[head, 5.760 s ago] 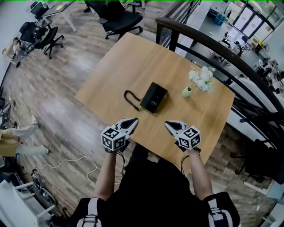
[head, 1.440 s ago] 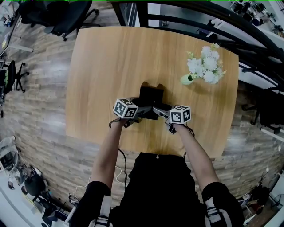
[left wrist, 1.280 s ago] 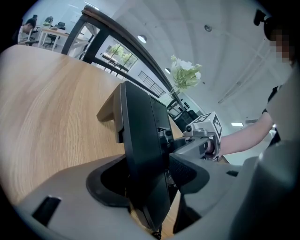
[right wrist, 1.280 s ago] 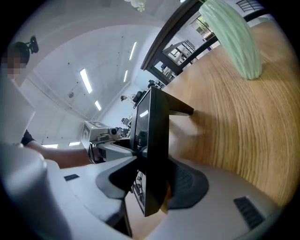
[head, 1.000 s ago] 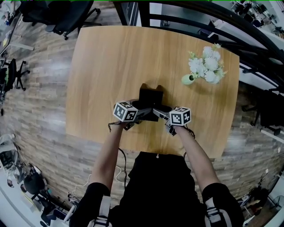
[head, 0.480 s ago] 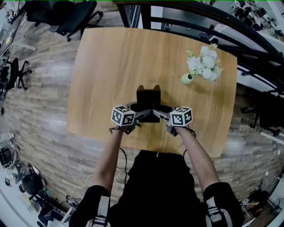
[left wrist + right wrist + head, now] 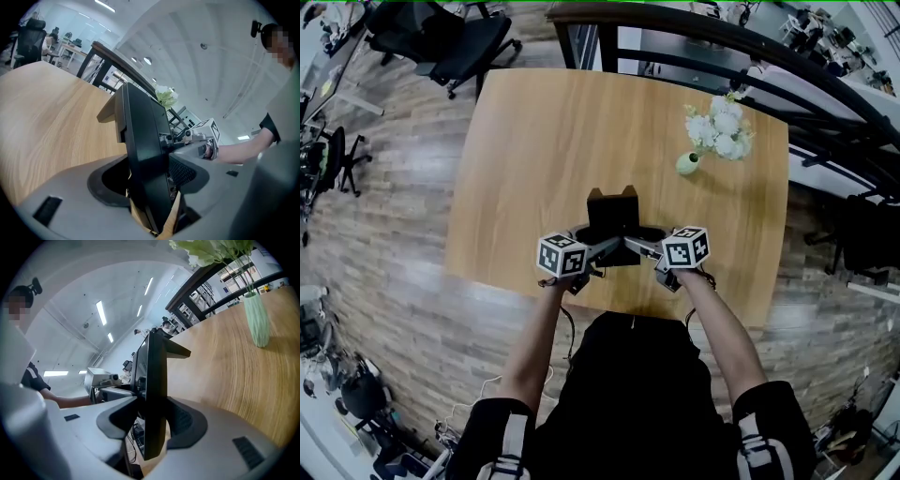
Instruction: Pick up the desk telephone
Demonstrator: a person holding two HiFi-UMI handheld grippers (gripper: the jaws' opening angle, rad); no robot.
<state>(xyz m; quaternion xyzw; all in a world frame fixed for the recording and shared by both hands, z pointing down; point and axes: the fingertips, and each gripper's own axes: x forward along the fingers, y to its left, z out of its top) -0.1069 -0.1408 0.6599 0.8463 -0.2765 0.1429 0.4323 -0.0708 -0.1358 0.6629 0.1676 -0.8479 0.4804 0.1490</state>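
The black desk telephone point(image 7: 612, 217) hangs above the wooden table point(image 7: 534, 141), tipped up on edge, its two small feet pointing away from me. My left gripper point(image 7: 602, 246) is shut on its near left side and my right gripper point(image 7: 631, 245) is shut on its near right side. In the left gripper view the phone point(image 7: 140, 140) is a dark slab clamped between the grey jaws of the left gripper point(image 7: 150, 176), and the right gripper's marker cube point(image 7: 208, 133) shows beyond it. The right gripper view has the phone point(image 7: 153, 380) pinched edge-on in the right gripper point(image 7: 152, 413).
A small green vase of white flowers point(image 7: 711, 131) stands at the table's far right, seen also as a vase point(image 7: 255, 319) in the right gripper view. A dark railing point(image 7: 722, 37) runs behind the table. Office chairs point(image 7: 441, 37) stand at the far left on the wood floor.
Both grippers came from the table's near edge, closed on the phone, and over the last second raised it toward me and tipped it up.
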